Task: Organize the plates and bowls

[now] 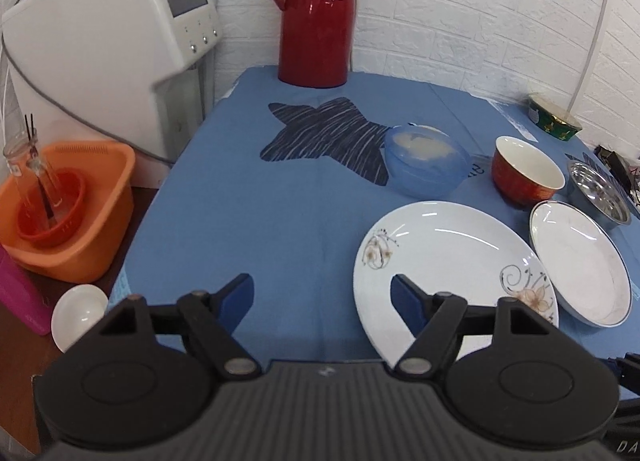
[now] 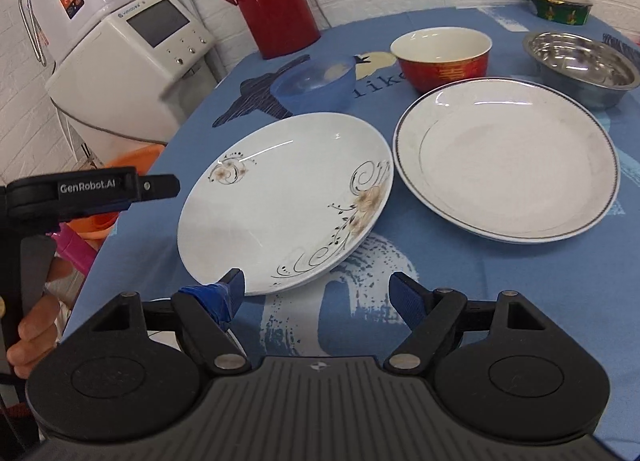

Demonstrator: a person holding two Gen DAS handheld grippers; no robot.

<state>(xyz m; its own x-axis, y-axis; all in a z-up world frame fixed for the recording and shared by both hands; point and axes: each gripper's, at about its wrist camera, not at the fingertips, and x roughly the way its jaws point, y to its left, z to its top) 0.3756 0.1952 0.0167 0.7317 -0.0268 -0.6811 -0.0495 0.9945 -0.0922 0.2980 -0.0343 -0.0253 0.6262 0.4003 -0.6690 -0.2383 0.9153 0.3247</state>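
Showing a blue tablecloth with its near-left half bare, the left wrist view places the left gripper, jaws spread wide and holding nothing, above that open cloth, its right finger over the near rim of the floral plate. In the right wrist view the right gripper, jaws likewise apart and empty, hangs at the table's near edge, its left fingertip just before the floral plate's rim, whose right side appears raised off the cloth. Two plates are present: the floral plate and, just to its right, a blue-rimmed plate. Behind them stand three bowls in a row: a translucent blue bowl, a red bowl and a steel bowl. One red thermos occupies the far edge; one orange basin lies off the table's left side.
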